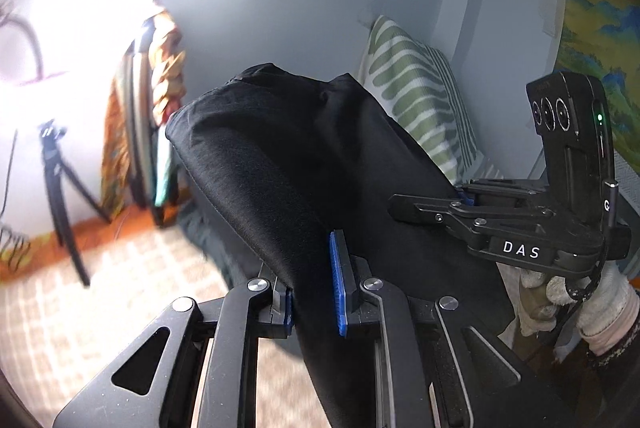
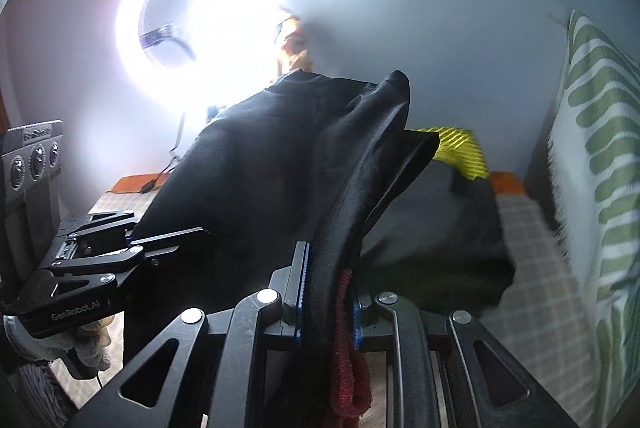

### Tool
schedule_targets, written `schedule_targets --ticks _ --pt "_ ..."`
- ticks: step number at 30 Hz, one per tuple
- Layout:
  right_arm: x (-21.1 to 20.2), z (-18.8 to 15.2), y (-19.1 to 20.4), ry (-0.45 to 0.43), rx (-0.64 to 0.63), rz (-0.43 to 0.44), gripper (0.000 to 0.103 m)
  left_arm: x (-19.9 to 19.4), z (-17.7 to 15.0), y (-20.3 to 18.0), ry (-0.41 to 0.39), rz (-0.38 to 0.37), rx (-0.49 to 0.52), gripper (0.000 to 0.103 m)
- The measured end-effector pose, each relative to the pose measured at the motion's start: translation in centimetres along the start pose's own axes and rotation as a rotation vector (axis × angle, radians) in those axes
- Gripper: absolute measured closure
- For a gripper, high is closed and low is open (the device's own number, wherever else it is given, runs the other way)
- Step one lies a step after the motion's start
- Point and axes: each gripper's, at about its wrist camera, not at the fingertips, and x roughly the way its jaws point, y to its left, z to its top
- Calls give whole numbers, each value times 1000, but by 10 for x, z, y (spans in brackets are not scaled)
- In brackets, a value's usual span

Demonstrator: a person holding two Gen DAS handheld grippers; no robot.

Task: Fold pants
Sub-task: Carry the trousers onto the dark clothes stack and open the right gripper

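Black pants (image 1: 288,163) hang lifted in the air between both grippers. My left gripper (image 1: 316,292) is shut on a fold of the black cloth, its blue pads pinching it. My right gripper (image 2: 328,292) is shut on another edge of the pants (image 2: 280,167), with a red lining or tag (image 2: 348,356) hanging between its fingers. The right gripper also shows in the left wrist view (image 1: 464,199) at right, gripping the cloth. The left gripper shows in the right wrist view (image 2: 128,240) at left.
A green-and-white leaf pillow (image 1: 416,99) leans on the pale wall. A checked bed cover (image 2: 536,268) lies below, with dark cloth (image 2: 440,228) and a yellow striped item (image 2: 460,147). A ring light (image 2: 200,27) glares; a tripod (image 1: 60,195) and hanging clothes (image 1: 152,123) stand left.
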Motion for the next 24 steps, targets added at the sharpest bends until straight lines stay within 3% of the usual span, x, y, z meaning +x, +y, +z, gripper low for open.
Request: schedule_targets --ticks 9,24 --pt "40 52 -62 -15 39 -24 88 65 52 6 1 12 3 90" --pt "113 57 -113 64 66 -14 84 133 42 31 84 63 -38 87"
